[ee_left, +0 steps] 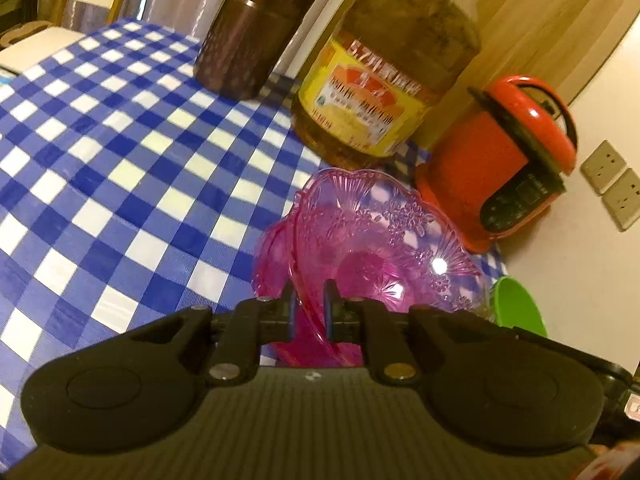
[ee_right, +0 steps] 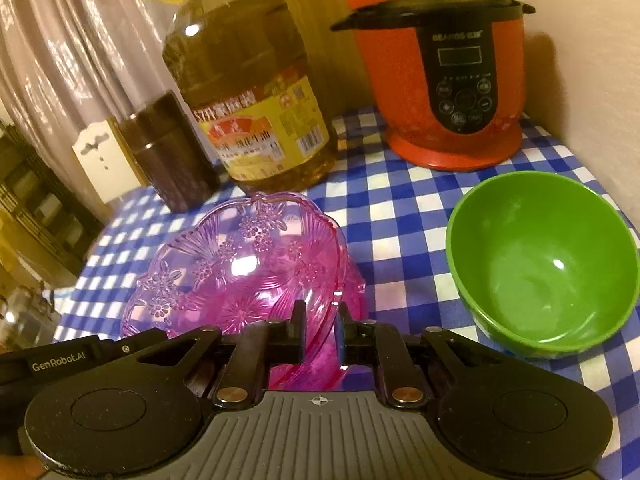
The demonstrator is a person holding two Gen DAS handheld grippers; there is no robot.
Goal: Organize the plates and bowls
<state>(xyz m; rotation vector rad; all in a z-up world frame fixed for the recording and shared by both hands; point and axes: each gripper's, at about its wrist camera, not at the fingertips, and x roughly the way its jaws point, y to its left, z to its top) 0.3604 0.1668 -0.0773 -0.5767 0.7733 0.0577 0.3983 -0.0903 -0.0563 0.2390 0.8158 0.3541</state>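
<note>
A clear pink flower-patterned plate (ee_left: pixel 384 236) (ee_right: pixel 240 264) is held tilted above the blue-and-white checked tablecloth (ee_left: pixel 120 168). My left gripper (ee_left: pixel 309 296) is shut on its near rim, and my right gripper (ee_right: pixel 320 316) is shut on the rim too. A darker pink dish (ee_left: pixel 272 256) sits under and behind the plate, partly hidden; it also shows in the right wrist view (ee_right: pixel 354 288). A green bowl (ee_right: pixel 540 264) stands empty on the cloth to the right; only its edge shows in the left wrist view (ee_left: pixel 516 304).
A large oil bottle (ee_right: pixel 248 96) (ee_left: pixel 396 72), a dark brown canister (ee_right: pixel 168 152) (ee_left: pixel 252 36) and a red pressure cooker (ee_right: pixel 444 64) (ee_left: pixel 500 156) stand at the back of the table. A wall (ee_right: pixel 600 80) runs along the right. Curtains hang behind.
</note>
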